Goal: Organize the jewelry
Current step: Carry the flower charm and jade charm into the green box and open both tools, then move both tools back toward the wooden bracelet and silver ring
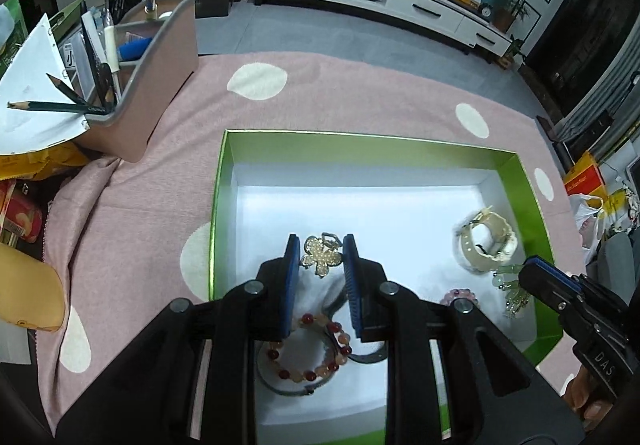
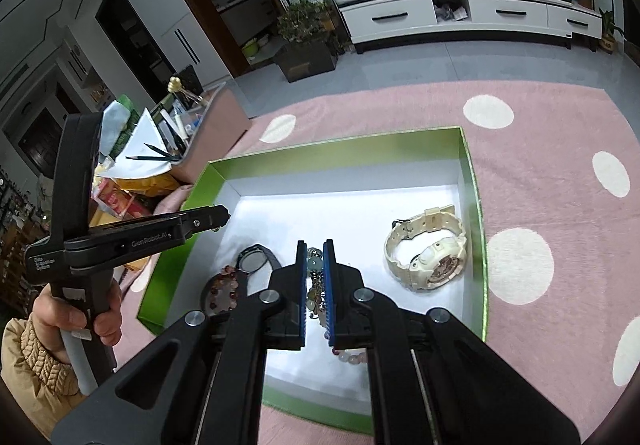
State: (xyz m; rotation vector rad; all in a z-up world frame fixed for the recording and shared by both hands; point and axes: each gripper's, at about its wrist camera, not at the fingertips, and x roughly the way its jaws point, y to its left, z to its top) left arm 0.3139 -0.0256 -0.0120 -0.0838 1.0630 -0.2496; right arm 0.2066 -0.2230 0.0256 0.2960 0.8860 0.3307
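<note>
Pink cloth with cream dots (image 2: 532,149) was spread over the work surface, and a green-walled box (image 1: 228,165) with a white floor was set on it.

Left gripper (image 1: 321,257): held over the near left part of the box, blue pads closed against a gold flower-shaped clip (image 1: 322,255), which was pinched between the tips. Beneath and behind the tips a red and amber bead bracelet (image 1: 312,349) was lying on the box floor, overlapping a dark watch (image 2: 256,261). Ahead of the tips the white floor was unoccupied up to the far wall; the left wall was seen close beside the left finger.

Right gripper (image 2: 315,265): held over the near middle of the box, pads pressed onto a pale green beaded strand (image 2: 314,264), which was hung between them with its long axis running back along the fingers. To its right a cream watch (image 2: 428,249) was lying on its side, strap looped, just beside the right wall. A pinkish bead bracelet (image 2: 352,357) was partly seen under the right finger.

A pink desk organizer (image 1: 160,85) holding pencils was noted well apart, beyond the box's far left corner.
</note>
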